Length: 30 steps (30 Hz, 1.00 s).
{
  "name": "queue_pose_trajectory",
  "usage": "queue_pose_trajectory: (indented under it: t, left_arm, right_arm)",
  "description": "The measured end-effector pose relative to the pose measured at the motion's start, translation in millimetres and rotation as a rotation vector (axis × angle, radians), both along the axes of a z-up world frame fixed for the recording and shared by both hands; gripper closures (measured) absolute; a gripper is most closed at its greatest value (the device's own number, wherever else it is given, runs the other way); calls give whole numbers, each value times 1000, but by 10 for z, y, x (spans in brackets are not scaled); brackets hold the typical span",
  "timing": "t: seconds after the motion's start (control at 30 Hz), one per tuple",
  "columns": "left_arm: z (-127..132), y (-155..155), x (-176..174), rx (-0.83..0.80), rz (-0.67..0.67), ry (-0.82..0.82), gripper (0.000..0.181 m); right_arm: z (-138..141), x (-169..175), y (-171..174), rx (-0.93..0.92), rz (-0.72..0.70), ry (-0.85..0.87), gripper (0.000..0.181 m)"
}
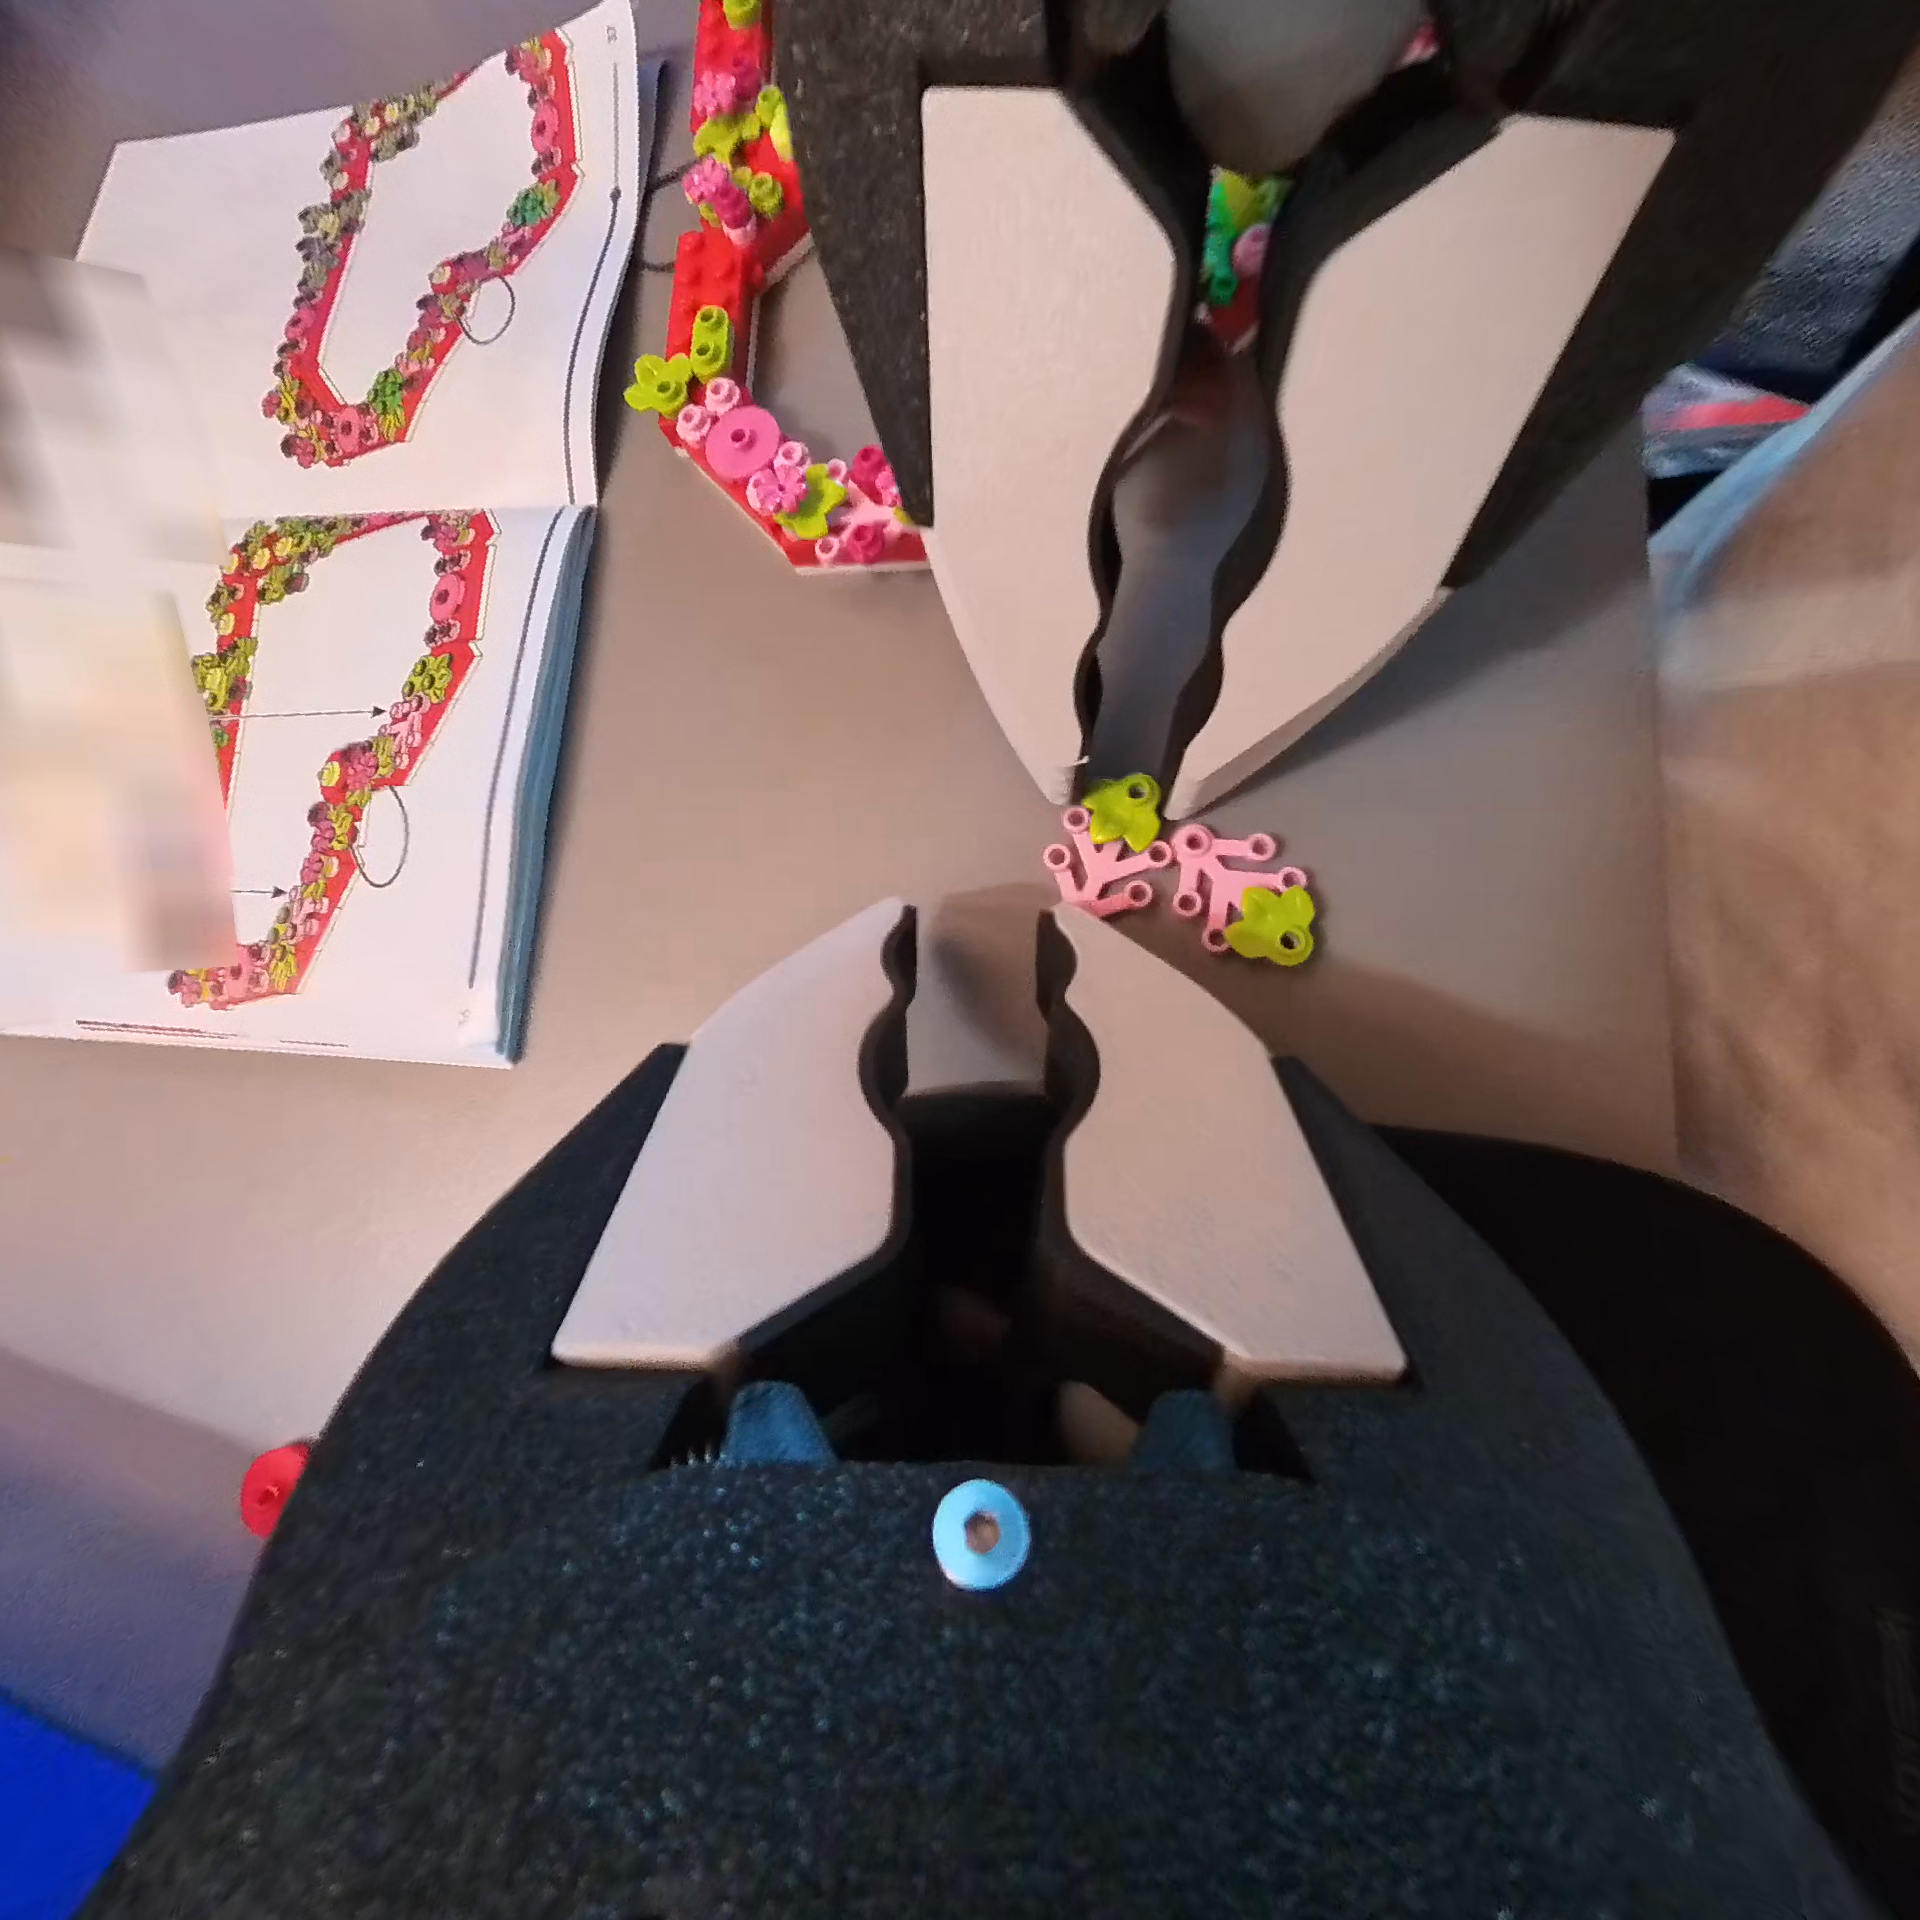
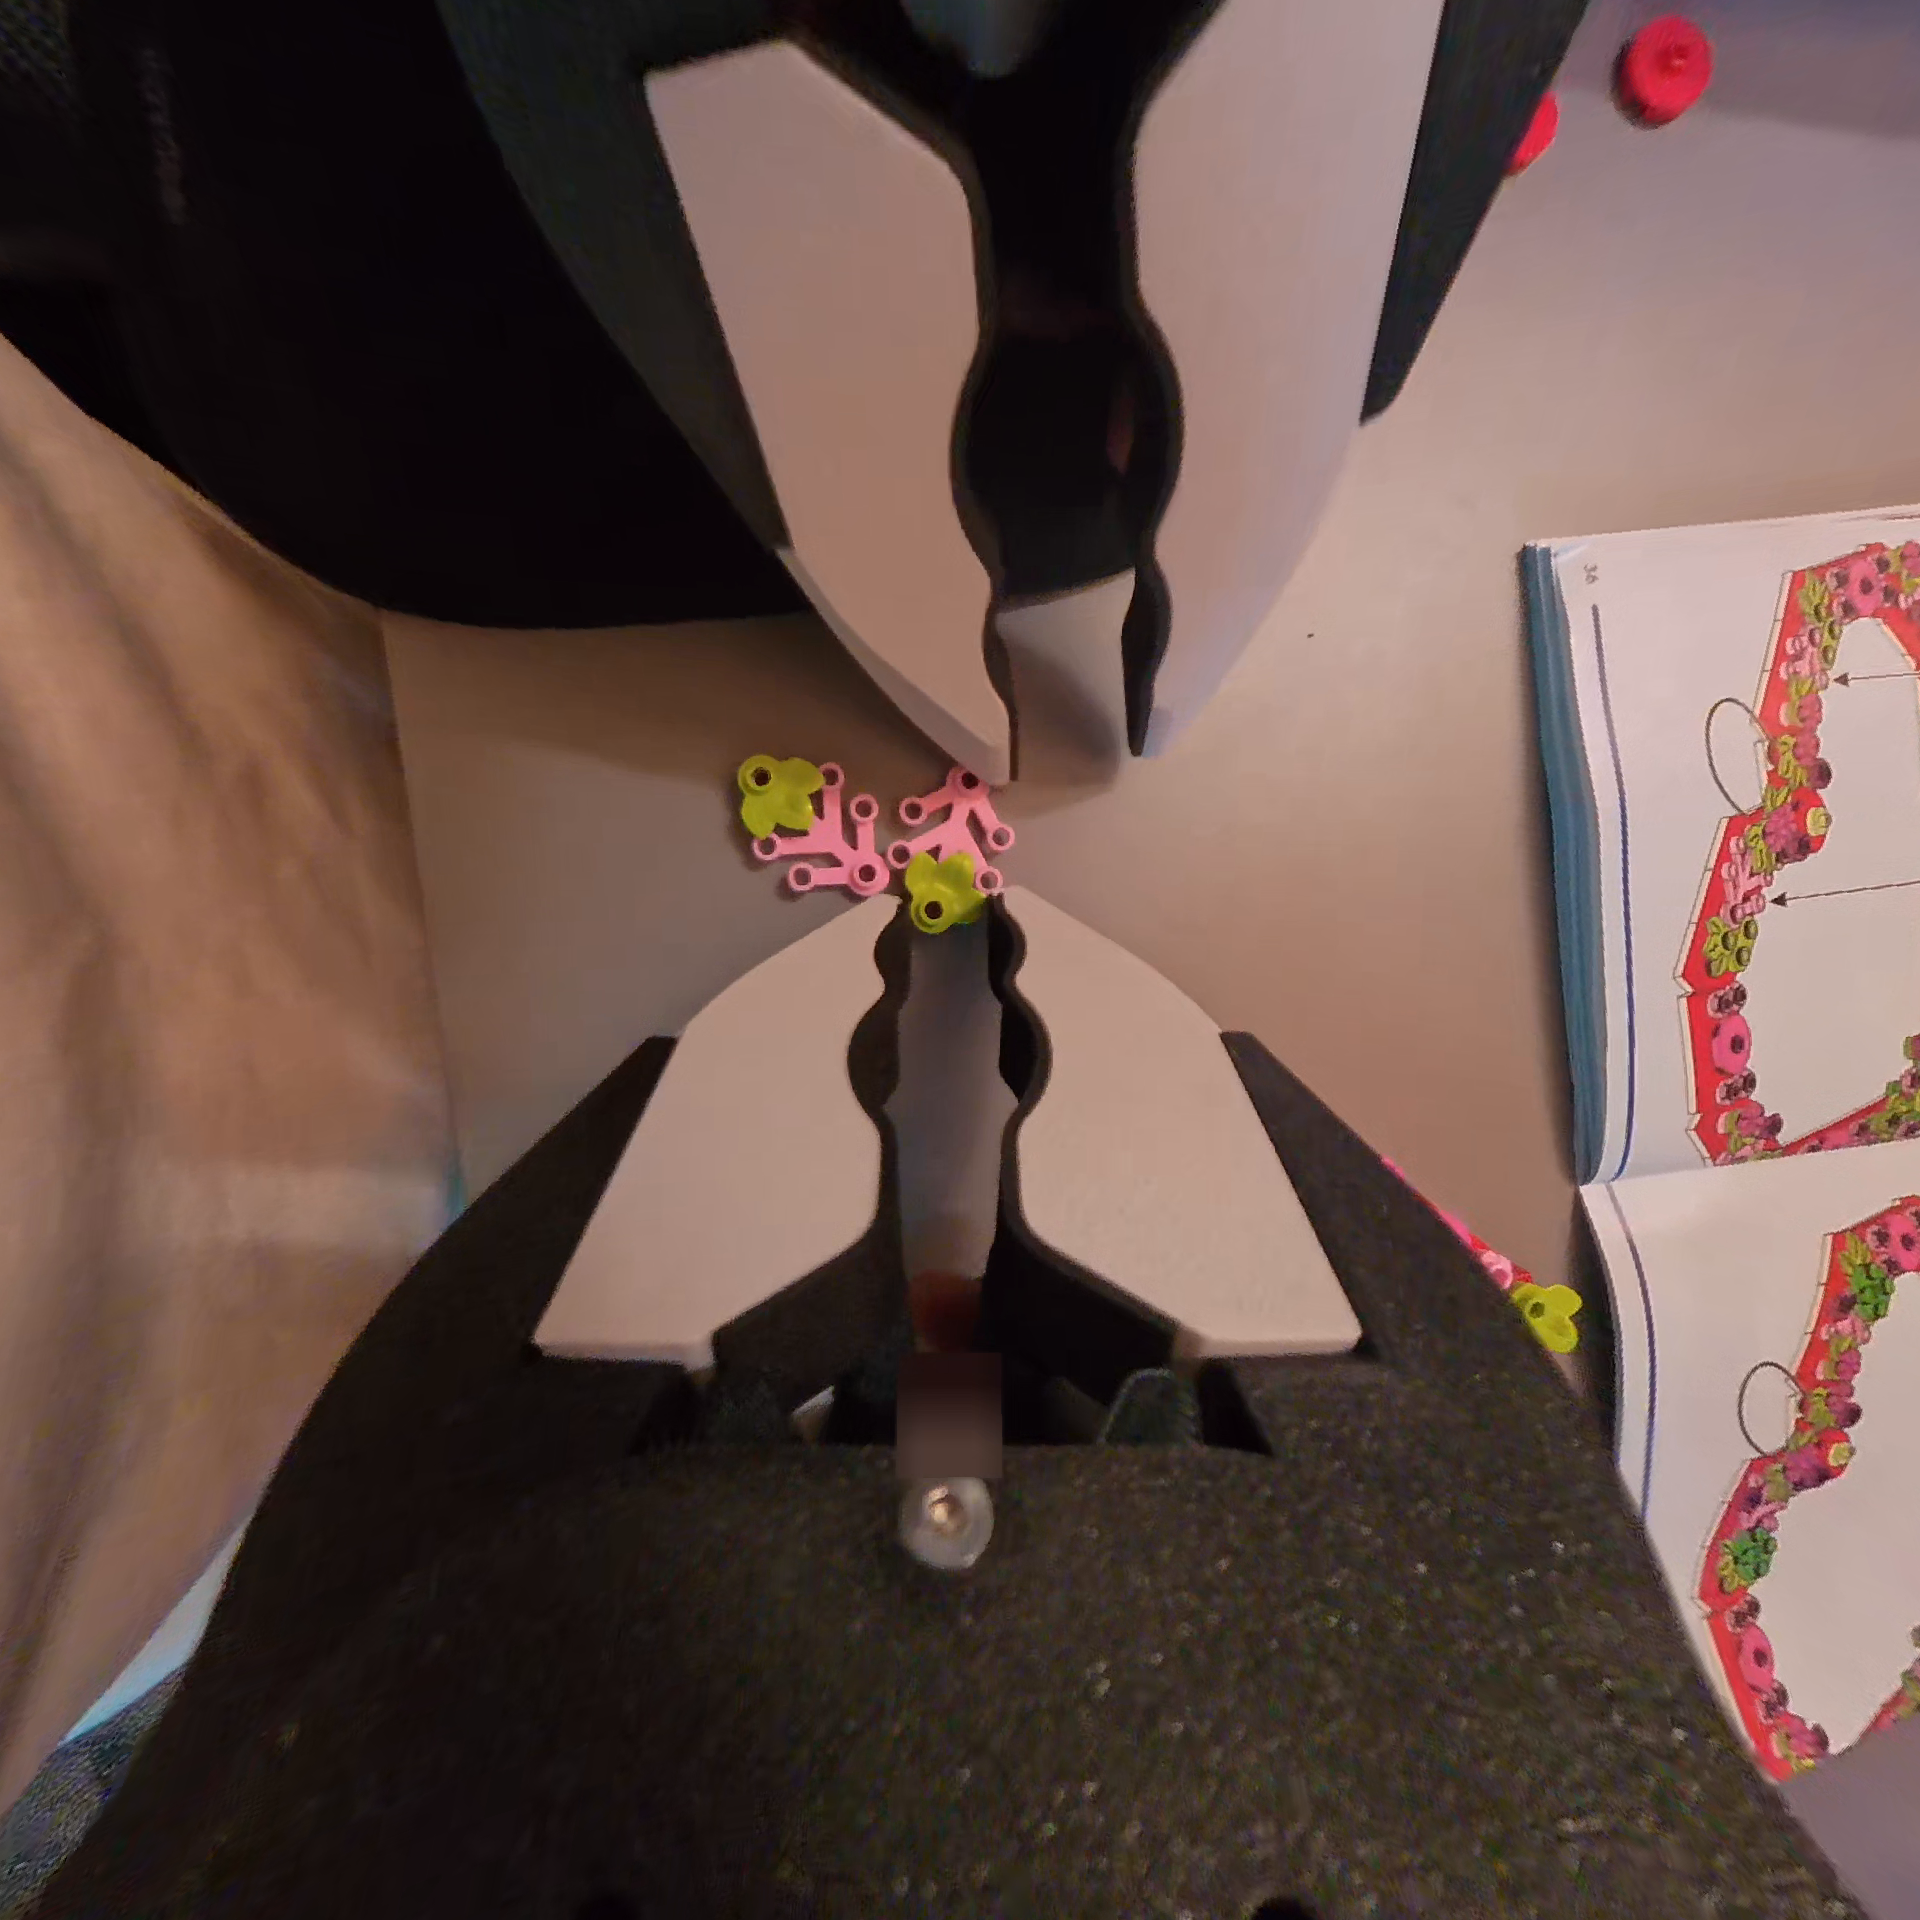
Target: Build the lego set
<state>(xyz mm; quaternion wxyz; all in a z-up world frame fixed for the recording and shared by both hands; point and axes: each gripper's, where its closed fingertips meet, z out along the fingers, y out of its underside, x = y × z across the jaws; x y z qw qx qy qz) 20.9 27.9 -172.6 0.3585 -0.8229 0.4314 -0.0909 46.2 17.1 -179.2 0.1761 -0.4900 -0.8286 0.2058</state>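
Observation:
Two pink branch pieces lie side by side on the grey table. Each has a lime leaf piece on it. My right gripper is shut on the nearer lime leaf, which rests on a pink branch; it shows in the left wrist view coming from the top. The second leaf sits on the other branch. My left gripper is open and empty, facing the right one, with one fingertip touching the branch's end.
A red frame covered with pink and lime flowers lies at the back left. An open instruction booklet lies beside it. A loose red round piece sits near the table edge. Beige cloth borders the table.

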Motion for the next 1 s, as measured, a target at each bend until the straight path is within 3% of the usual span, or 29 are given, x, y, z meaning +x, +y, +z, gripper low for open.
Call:
queue_pose_trajectory:
  t: [0.03,0.23,0.47,1.0]
  left_arm:
    - [27,-21,15,3,-21,-24,154]
    - [5,-17,90,71,-154,46,151]
    - [-19,-128,189,-5,-349,6,173]
    - [-40,-47,160,-70,-307,-11,167]
  right_arm:
    - [-2,7,4,-9,-3,-3,167]
    - [-15,55,46,-57,-35,-22,167]
    - [-16,62,38,-140,6,-55,167]
    - [-23,78,55,-86,97,-70,168]
